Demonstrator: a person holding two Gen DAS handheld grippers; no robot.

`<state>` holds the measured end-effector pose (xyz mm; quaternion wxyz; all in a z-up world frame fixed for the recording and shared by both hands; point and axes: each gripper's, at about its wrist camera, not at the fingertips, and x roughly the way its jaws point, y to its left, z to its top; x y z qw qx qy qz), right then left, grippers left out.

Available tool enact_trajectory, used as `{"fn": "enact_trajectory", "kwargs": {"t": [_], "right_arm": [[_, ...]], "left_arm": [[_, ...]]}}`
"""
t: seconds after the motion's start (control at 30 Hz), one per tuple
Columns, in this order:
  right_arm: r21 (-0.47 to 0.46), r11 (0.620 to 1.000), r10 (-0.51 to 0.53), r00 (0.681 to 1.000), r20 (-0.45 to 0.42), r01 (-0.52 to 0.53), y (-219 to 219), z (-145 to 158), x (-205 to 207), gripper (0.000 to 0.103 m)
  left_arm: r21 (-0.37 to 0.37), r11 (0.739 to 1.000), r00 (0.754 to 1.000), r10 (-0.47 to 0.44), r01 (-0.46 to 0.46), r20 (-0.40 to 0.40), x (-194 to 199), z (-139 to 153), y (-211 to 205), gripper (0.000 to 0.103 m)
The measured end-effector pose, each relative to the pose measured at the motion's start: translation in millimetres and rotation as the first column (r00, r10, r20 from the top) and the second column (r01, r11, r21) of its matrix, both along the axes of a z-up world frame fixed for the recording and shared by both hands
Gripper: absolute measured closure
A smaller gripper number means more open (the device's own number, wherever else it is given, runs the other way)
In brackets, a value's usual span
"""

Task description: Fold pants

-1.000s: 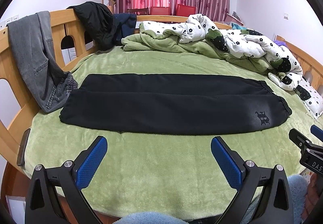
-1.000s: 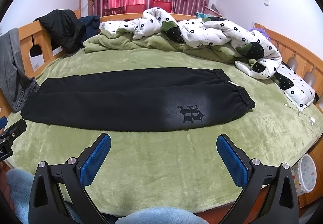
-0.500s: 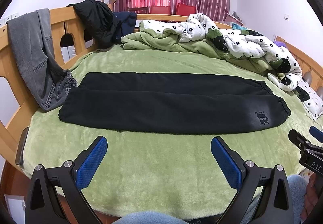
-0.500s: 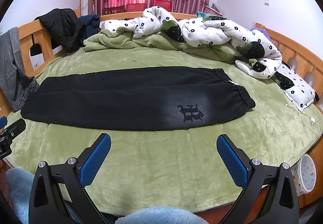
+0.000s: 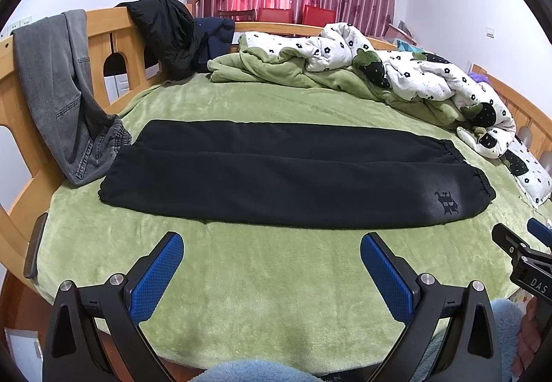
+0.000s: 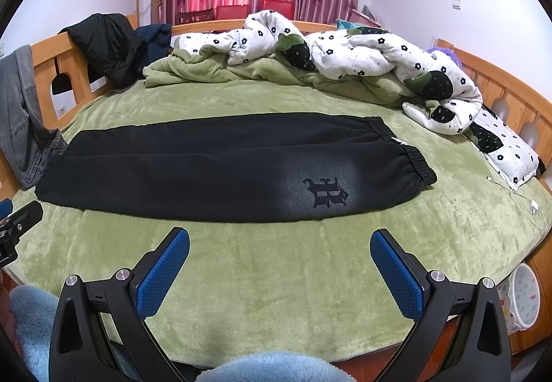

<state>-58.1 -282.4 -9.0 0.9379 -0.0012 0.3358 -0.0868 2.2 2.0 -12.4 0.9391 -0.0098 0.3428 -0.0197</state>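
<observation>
From the left wrist view, the left gripper [image 5: 270, 258] is hanging over the bare green blanket [image 5: 276, 278] with its jaws spread wide, gripping nothing. The black sweatpants [image 5: 289, 175] are lying flat across the bed just beyond it, legs side by side, cuffs toward the grey jeans [image 5: 58, 85] draped on the wooden footboard [image 5: 100, 37]. Compared with a second ago basically nothing is changing here, maybe a tiny drift of the camera.

Right wrist view, same story: the right gripper [image 6: 279, 254] is hovering with its jaws released too, empty, near the waistband end where the logo [image 6: 326, 192] is sitting. The pants aren't shifting at all between frames. The rumpled duvet [image 6: 345, 54] is piled well behind them.

So I'd say folding isn't really starting yet; both grippers look to be just lining up.
</observation>
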Motion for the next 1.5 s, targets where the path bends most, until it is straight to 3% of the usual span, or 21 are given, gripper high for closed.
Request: {"fn": "enact_trajectory", "kwargs": {"t": [0.53, 0.63, 0.73, 0.83, 1.03, 1.2, 1.27, 1.37, 1.5], "right_arm": [[0.004, 1.0, 0.012, 1.0, 0.002, -0.012, 0, -4, 0, 0.0], [-0.012, 0.999, 0.035, 0.999, -0.002, -0.035, 2, -6, 1, 0.0], [-0.022, 0.999, 0.045, 0.999, 0.003, -0.045, 4, -3, 0, 0.0], [-0.026, 0.996, 0.089, 0.996, 0.029, -0.088, 5, 4, -1, 0.0], [-0.141, 0.983, 0.13, 0.987, 0.091, -0.116, -3, 32, 7, 0.0], [-0.108, 0.991, 0.09, 0.993, 0.082, -0.081, -38, 41, 39, 0.0], [-0.071, 0.995, 0.068, 0.995, 0.07, -0.063, -58, 35, 54, 0.0], [-0.02, 0.999, 0.028, 1.0, -0.002, -0.028, -86, 11, 76, 0.001], [0.135, 0.99, 0.044, 0.993, -0.11, -0.029, -120, -40, 98, 0.018]], "left_arm": [[-0.022, 1.0, 1.0, -0.004, 0.004, -0.011, -1, -5, -4, 0.0], [-0.017, 0.999, 0.999, 0.037, -0.037, -0.011, -2, -4, -3, 0.0], [-0.075, 0.997, 1.0, 0.017, -0.019, -0.021, 1, -3, 6, 0.0], [-0.184, 0.981, 0.998, -0.063, 0.059, -0.021, 8, 2, 22, 0.0], [-0.275, 0.961, 1.0, -0.003, -0.003, -0.022, 40, 14, 73, 0.0], [-0.213, 0.973, 0.992, 0.074, -0.094, -0.099, 77, -13, 108, 0.0], [-0.223, 0.966, 0.984, 0.103, -0.133, -0.142, 87, -32, 123, 0.0], [-0.286, 0.942, 0.973, 0.122, -0.176, -0.197, 95, -65, 139, 0.002], [-0.327, 0.922, 0.962, 0.129, -0.205, -0.24, 103, -104, 150, 0.006]]}}
